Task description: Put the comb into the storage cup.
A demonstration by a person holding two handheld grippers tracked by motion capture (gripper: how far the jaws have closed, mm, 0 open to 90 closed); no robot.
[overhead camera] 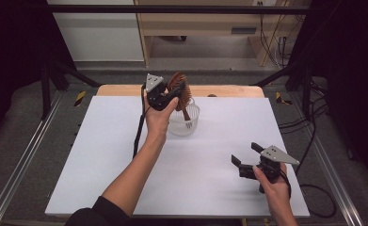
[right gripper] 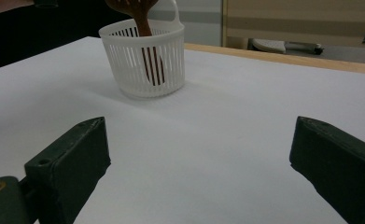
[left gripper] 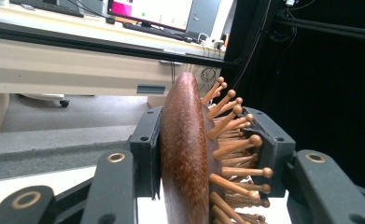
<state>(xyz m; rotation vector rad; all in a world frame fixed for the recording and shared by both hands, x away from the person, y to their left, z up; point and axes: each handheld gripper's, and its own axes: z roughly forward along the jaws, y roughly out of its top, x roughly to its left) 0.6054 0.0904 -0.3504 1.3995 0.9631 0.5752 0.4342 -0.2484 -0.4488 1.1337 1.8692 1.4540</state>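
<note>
On the white table (overhead camera: 101, 155) stands one white basket (overhead camera: 184, 123) at the far side; the left gripper (overhead camera: 168, 96) clamps one wooden hairbrush (overhead camera: 180, 89), handle inside. The right gripper (overhead camera: 248, 155) is released, near right.

Each gripper, left gripper (overhead camera: 171, 96) and right gripper (overhead camera: 247, 154), has black jaws, brass-coloured pivot bushings and a grey three-cornered top plate. A black cable trails from each. The left arm wears a dark sleeve (overhead camera: 97, 213).

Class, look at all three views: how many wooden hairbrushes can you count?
1. The wooden hairbrush is clamped at its head in the left gripper, its handle down inside the white basket at the table's far middle. None seems hidden.
</note>
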